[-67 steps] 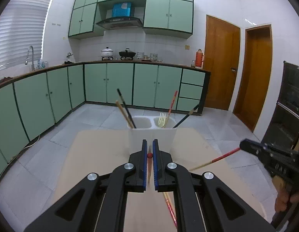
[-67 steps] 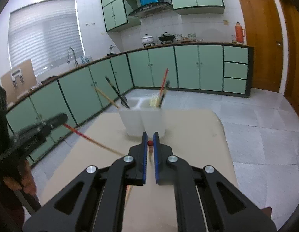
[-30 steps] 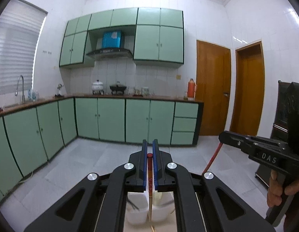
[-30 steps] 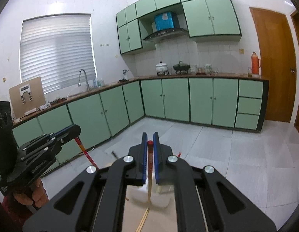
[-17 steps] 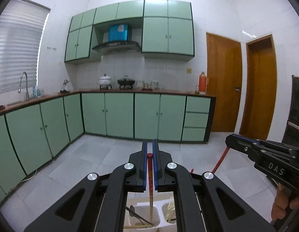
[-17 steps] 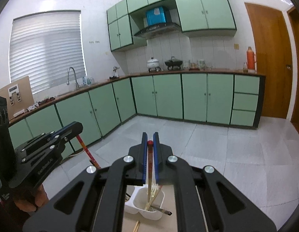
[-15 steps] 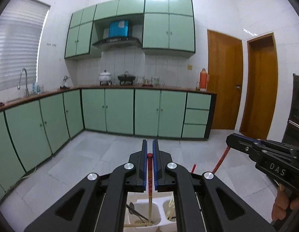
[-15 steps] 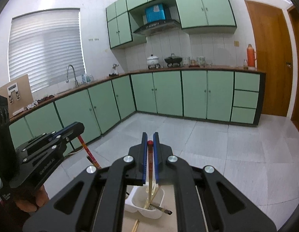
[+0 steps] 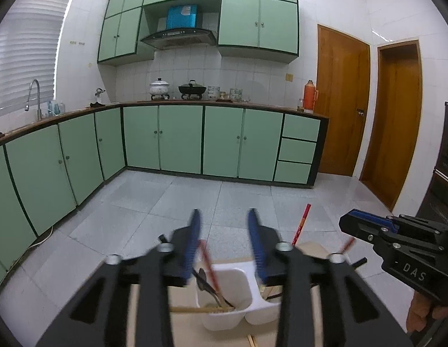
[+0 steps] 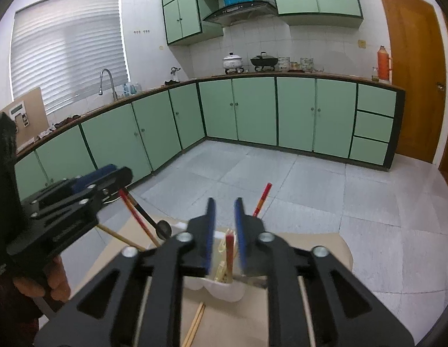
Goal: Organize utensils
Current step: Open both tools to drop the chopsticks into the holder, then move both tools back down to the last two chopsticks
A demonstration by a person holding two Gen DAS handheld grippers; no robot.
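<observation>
A white two-compartment utensil holder (image 9: 224,300) stands on the beige table below both grippers; it also shows in the right wrist view (image 10: 224,289). My left gripper (image 9: 224,245) is open above its left compartment, where a red chopstick (image 9: 208,263) leans beside a dark spoon (image 9: 202,277). My right gripper (image 10: 224,231) is open above the right compartment, where a red chopstick (image 10: 229,248) stands among pale utensils. Another red chopstick (image 10: 261,199) sticks up behind. Each gripper shows in the other's view: the right one (image 9: 397,245), the left one (image 10: 67,199).
Loose wooden chopsticks (image 10: 195,324) lie on the beige table (image 10: 310,245) in front of the holder. Beyond the table's far edge lies grey tiled floor, with green cabinets (image 9: 180,141) along the walls and wooden doors (image 9: 339,104) at right.
Both grippers have opened and let go of their red chopsticks, which now stand in the holder. The views have tilted down a little toward the holder.
</observation>
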